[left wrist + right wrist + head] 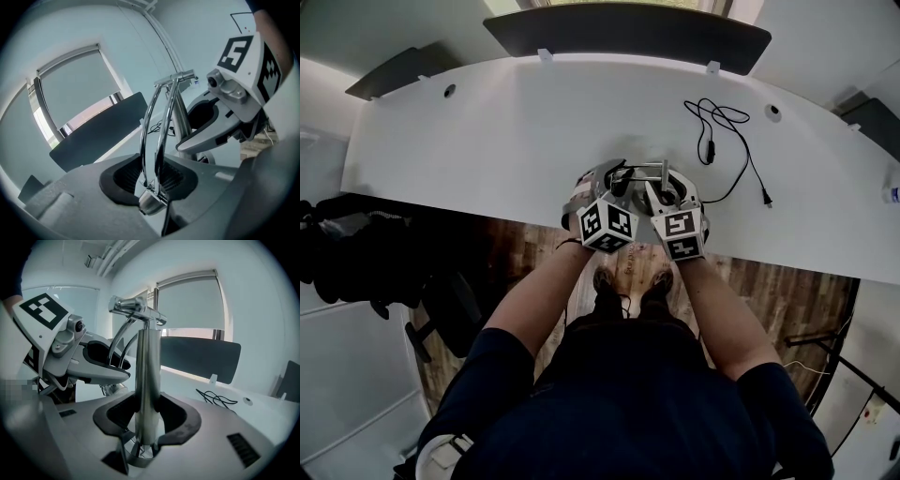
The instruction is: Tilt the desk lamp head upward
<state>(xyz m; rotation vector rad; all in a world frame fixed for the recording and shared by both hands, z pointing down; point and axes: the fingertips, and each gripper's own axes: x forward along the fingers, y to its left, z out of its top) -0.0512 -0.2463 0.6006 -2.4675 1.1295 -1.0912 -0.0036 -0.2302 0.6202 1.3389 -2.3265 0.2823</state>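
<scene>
Chrome metal desk lamp (649, 170) is sitting at the near edge of the white curved desk (487, 131), right in front of the person. Its black power cord (724, 127) is lying at 2 o'clock from it. Right gripper (146, 423) is clamping the thick polished upright post (148, 380) low down, with pads pressing on both sides. Left gripper (152, 178) is pinching the pair of thin chrome rods (160, 126) just above their small cylindrical joint (151, 202), at 9 o'clock of the post. Rods and post are both running up to the crossbar hinge (137, 308), at 12 o'clock in both gripper views. The lamp head itself isn't showing clearly anywhere. Handling, as a judgement: it's looking light but polished, so the pads are likely to be slipping. The rods are looking thin and may be flexing under side load, and the hinge is probably friction-stiff. The post grip is working as the anchor and the rods as the lever, so I'm expecting a slow in-plane push, not a twist.
</scene>
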